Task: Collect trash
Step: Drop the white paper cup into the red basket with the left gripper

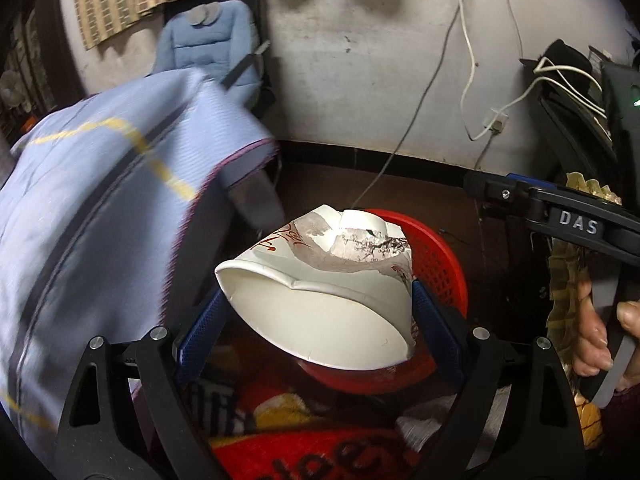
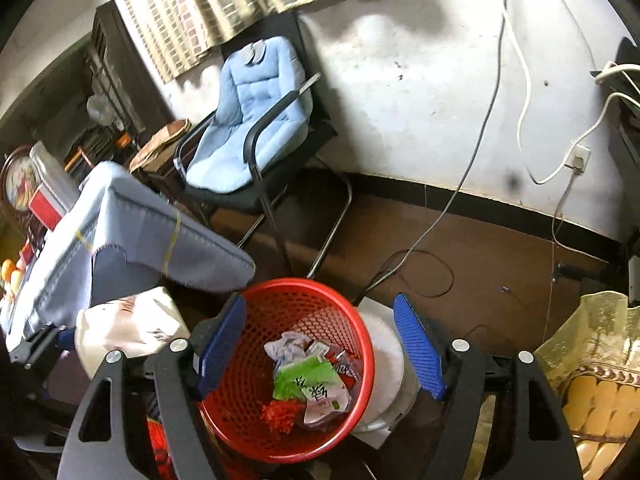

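Between the left jaws: a crushed paper bowl [image 1: 320, 292], white inside with a printed outside, its rim dented.
Left gripper [image 1: 316, 320]: jaws stand wide and clamp the bowl; both blue pads [image 1: 430, 322] press on its sides.
Beyond the left jaws: a red basket [image 1: 436, 264], mostly hidden behind and under the bowl.
Bowl against basket: the bowl hangs above the near rim, not yet in; whether it touches the rim I cannot tell.
Left of the left jaws: a pale blue cloth [image 1: 100, 208], blurred, draped over something.
Right of the left jaws: the other gripper's black body and a hand [image 1: 600, 340] on its handle.

Between the right jaws: nothing held; the basket's [image 2: 240, 392] open mouth lies below the gap.
Right gripper [image 2: 320, 344]: jaws stand apart and empty, pads clear of the rim.
Inside the basket: a green wrapper [image 2: 304, 380], crumpled white paper [image 2: 286, 346], a red scrap [image 2: 278, 416] and other packets, lying on the bottom.
Left of the right jaws: the same bowl [image 2: 128, 328], just beside the basket's rim, outside it.
Right of the right jaws: a white round thing [image 2: 386, 364] behind the basket; what it is I cannot tell.
Far past the jaws: a chair [image 2: 248, 128] with a blue cushion, at the wall.

Done, as I judge: several pieces of trash are already in the basket.
In hand: the bowl, carried to the rim.
Left: drop the bowl in; any further litter does not show in these views.
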### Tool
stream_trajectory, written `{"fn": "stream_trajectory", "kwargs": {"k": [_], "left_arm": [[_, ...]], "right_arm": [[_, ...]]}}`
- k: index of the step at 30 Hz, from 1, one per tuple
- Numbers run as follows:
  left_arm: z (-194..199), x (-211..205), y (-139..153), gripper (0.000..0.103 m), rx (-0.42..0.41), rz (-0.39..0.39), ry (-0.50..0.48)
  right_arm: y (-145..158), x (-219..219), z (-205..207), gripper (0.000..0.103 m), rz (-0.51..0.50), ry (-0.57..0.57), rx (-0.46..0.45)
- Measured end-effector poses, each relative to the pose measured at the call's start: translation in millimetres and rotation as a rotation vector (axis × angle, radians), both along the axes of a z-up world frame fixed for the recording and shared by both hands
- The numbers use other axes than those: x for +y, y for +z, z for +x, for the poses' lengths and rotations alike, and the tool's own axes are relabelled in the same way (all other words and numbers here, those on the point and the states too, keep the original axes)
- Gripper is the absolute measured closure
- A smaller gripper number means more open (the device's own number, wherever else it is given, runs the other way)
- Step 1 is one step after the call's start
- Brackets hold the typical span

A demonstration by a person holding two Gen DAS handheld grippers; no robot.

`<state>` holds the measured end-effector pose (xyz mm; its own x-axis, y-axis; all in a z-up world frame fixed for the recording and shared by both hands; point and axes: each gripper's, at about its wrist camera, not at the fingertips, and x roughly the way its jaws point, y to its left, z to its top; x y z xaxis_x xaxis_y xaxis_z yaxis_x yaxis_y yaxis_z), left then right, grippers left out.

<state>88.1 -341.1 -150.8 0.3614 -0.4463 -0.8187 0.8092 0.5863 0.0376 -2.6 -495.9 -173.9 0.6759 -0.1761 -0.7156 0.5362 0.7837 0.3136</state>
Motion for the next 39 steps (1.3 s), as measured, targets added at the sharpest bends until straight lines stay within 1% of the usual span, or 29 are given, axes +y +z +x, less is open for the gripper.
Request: {"fn": "stream_trajectory", "kwargs": {"k": [4, 12, 17, 20, 25, 27, 30, 39], "left_arm": [[1, -19, -12, 0.017, 0.012, 0.022, -0.028], [10, -42, -48, 0.017, 0.051, 0.088, -0.047], [20, -49, -62, 0.016, 0.075, 0.101, -0.04], [24, -53, -69, 0.014, 0.09, 0.107, -0.043], [20, -56, -86, 0.013, 0.077, 0.179, -0.055], [16, -51, -86, 0.013, 0.063, 0.189, -0.054], [13, -47, -79, 0.012, 0.067, 0.172, -0.041], [8, -16, -40, 0.011, 0.015, 0.112, 0.04]], "right_arm": [[1, 0, -4, 0.028, -0.008, -0.012, -0.008], [-5, -4, -3, 0.028, 0.007, -0.016, 0.005], [-9, -5, 1, 0.028, 0.012, -0.016, 0.021], [-13, -5, 3, 0.028, 0.02, -0.014, 0.032], [-19, -6, 6, 0.028, 0.035, -0.01, 0.044], [-20, -4, 7, 0.028, 0.038, -0.004, 0.047], [-20, -2, 8, 0.028, 0.037, 0.01, 0.049], [-9, 10, 10, 0.028, 0.001, 0.056, 0.051]]}}
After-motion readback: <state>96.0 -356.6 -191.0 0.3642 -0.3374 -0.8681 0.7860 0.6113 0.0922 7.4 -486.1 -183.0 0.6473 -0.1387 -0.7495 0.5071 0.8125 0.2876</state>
